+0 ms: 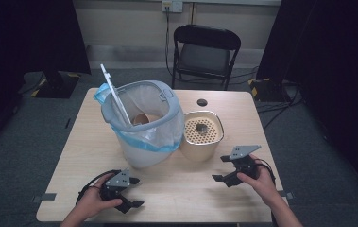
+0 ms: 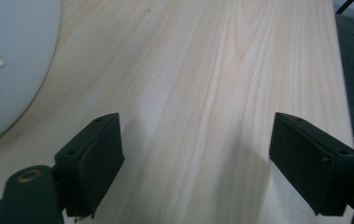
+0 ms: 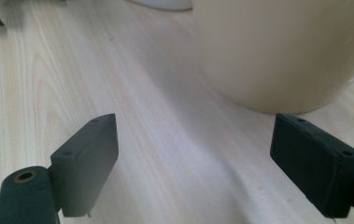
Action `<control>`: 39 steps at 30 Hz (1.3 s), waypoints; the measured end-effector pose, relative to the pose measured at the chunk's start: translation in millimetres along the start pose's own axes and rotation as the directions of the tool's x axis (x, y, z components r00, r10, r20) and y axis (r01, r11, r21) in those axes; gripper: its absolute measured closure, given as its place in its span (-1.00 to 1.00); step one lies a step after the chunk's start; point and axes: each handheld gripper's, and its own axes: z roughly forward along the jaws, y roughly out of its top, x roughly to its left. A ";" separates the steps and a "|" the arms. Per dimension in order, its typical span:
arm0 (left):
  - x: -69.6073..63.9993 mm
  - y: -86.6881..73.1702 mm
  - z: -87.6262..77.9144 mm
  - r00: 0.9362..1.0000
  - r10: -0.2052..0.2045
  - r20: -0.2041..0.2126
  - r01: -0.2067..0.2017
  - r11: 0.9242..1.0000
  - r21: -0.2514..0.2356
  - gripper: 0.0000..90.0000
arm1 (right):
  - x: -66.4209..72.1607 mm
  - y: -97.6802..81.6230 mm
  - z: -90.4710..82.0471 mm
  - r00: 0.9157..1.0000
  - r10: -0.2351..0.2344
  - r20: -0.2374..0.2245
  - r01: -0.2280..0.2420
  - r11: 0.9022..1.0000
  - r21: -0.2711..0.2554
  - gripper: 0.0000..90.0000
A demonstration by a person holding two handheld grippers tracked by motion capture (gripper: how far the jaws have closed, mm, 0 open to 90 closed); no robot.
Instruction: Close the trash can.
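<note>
The bin [image 1: 143,137] stands at the middle of the desk [image 1: 191,189], a little to the left. It is pale grey, lined with a clear bag [image 1: 160,135] that has a blue hem folded over the rim. A grey ring lid [image 1: 167,101] sits tilted on top, and a white flap [image 1: 115,94] stands up at its far left edge. Inside, something brown and round [image 1: 141,118] shows; what it is I cannot tell.

Just right of the bin, touching or nearly so, is a cream tub [image 1: 201,137] with a perforated insert and a small grey object [image 1: 201,126] lying on it. In the right tool view the tub's cream wall [image 3: 286,51] rises just beyond the jaws.

The left tool [image 1: 132,193] is held at the near left of the desk, close to the bin's base, pointing right. Its jaws stand wide with bare wood between them; the bin's white side [image 2: 6,65] shows at the left of its view.

The right tool [image 1: 225,168] is held at the near right, below the tub, pointing left. Its jaws are wide too, with nothing between them.

A dark round spot [image 1: 202,102] marks the far desk edge. Beyond the desk stands a black folding chair [image 1: 205,52] on grey carpet.
</note>
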 end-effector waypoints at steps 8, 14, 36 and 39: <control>2.7 1.2 -17.3 0.997 -0.073 -0.015 0.073 0.997 0.004 -0.65 | 7.5 -16.5 13.5 1.000 -0.009 -0.001 0.009 1.000 0.023 -0.67; 4.6 5.4 -37.7 0.991 -0.132 -0.014 0.131 0.991 -0.026 -0.65 | 10.3 -23.9 18.3 1.000 -0.021 0.003 0.020 0.999 0.030 -0.67; 10.9 19.4 -66.8 0.978 -0.204 -0.045 0.203 0.979 -0.018 -0.64 | 14.5 -37.2 25.8 0.998 -0.049 0.042 0.048 0.999 0.017 -0.70; 14.2 22.2 -75.8 0.973 -0.225 -0.042 0.224 0.974 -0.025 -0.62 | 15.0 -37.3 25.6 0.998 -0.045 0.045 0.044 0.999 0.018 -0.70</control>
